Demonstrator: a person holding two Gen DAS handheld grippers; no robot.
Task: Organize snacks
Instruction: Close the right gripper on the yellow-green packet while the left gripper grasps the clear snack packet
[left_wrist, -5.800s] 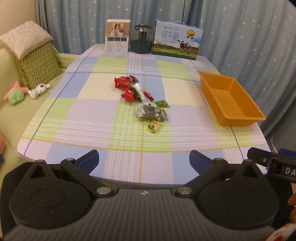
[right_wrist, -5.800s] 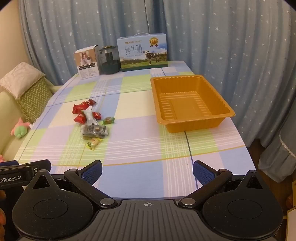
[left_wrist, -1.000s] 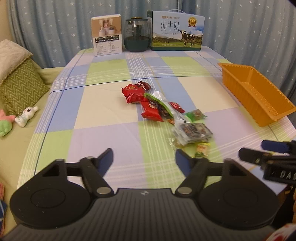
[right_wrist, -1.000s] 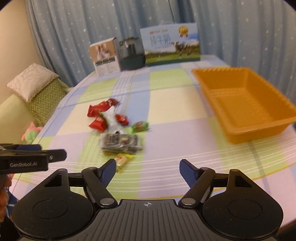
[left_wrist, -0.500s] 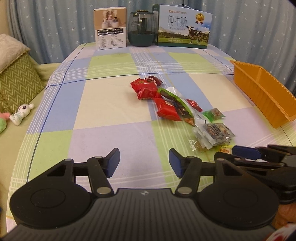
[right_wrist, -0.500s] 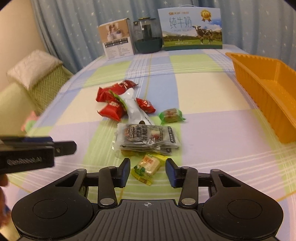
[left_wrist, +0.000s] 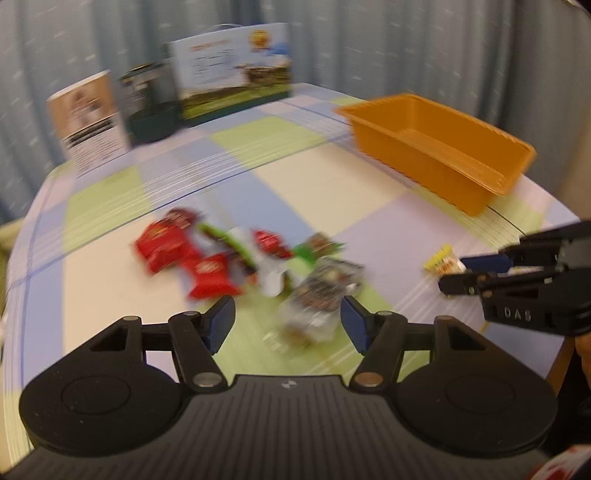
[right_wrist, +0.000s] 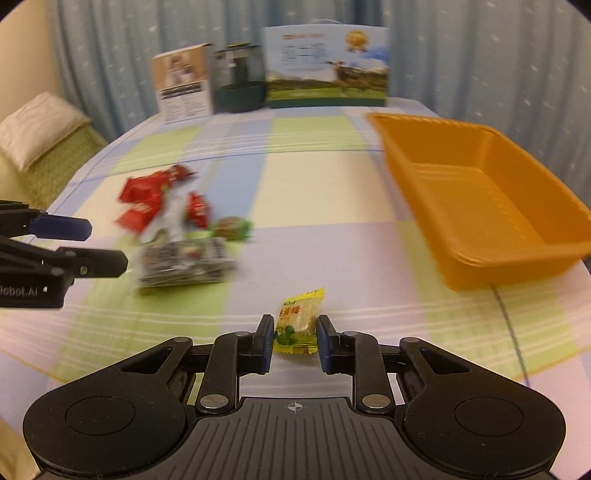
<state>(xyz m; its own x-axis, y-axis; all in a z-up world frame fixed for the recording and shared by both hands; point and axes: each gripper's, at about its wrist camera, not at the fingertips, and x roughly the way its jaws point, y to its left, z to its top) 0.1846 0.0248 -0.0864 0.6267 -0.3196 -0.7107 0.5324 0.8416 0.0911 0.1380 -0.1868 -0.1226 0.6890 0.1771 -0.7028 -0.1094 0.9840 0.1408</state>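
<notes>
My right gripper (right_wrist: 294, 341) is shut on a small yellow-green candy (right_wrist: 298, 322) and holds it above the table; the candy also shows in the left wrist view (left_wrist: 442, 261). A pile of snacks lies mid-table: red packets (right_wrist: 147, 199), a clear dark packet (right_wrist: 184, 264) and a green candy (right_wrist: 232, 227). My left gripper (left_wrist: 288, 323) is open and empty, just short of the clear packet (left_wrist: 321, 291). The orange tray (right_wrist: 491, 273) stands empty on the right.
At the table's far edge stand a milk carton box (right_wrist: 327, 72), a dark jar (right_wrist: 238, 86) and a small white box (right_wrist: 183, 86). A sofa with a cushion (right_wrist: 37, 127) lies to the left. Curtains hang behind.
My right gripper closed on the yellow-green candy and lifted it rightward, away from the pile. My left gripper opened wider and swung toward the clear packet.
</notes>
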